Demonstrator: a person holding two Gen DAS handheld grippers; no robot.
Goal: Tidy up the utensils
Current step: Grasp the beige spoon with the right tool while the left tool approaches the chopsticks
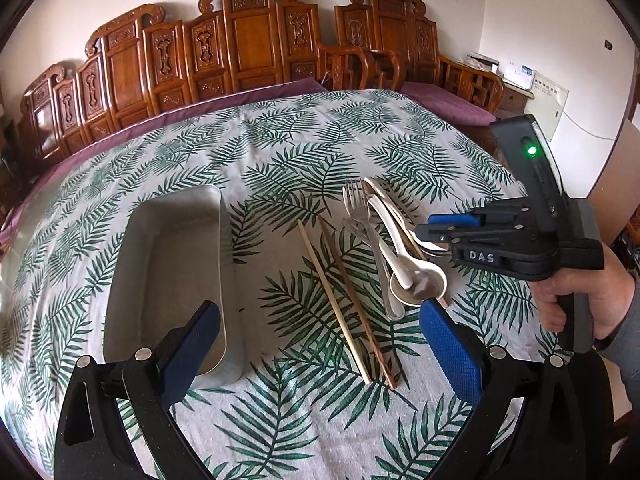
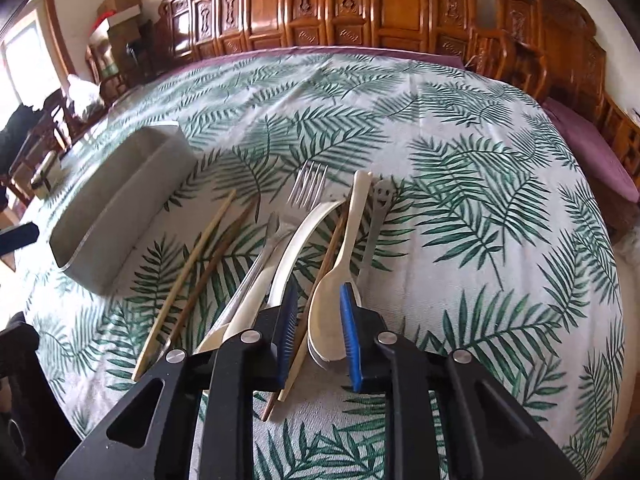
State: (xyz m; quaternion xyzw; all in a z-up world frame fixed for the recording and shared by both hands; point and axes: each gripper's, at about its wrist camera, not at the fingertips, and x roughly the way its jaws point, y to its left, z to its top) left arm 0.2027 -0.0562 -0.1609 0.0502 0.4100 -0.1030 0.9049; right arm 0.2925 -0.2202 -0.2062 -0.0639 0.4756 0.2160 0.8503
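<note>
Blue ribbed pads of the right gripper (image 2: 320, 320) sit narrowly either side of a cream, smooth spoon's bowl (image 2: 329, 320); whether they press it I cannot tell. The left gripper (image 1: 320, 344) stands wide above the leaf-print cloth (image 1: 280, 420). Beyond lie thin wooden chopsticks (image 1: 340, 308), steel forks (image 1: 356, 200), then the oblong metal tray (image 1: 168, 264), holding nothing.

Your widest free room is the far half of the leaf-print tablecloth (image 1: 280, 136), bare cloth right up to the carved wooden benches (image 1: 248, 40). On the left the metal tray (image 1: 168, 264) stands as a wall. Between it and the two chopsticks (image 1: 340, 304) runs a bare lane. Right of them the pile of spoons and forks (image 1: 384, 240) (handles crossed and stacked) blocks any flat approach.
</note>
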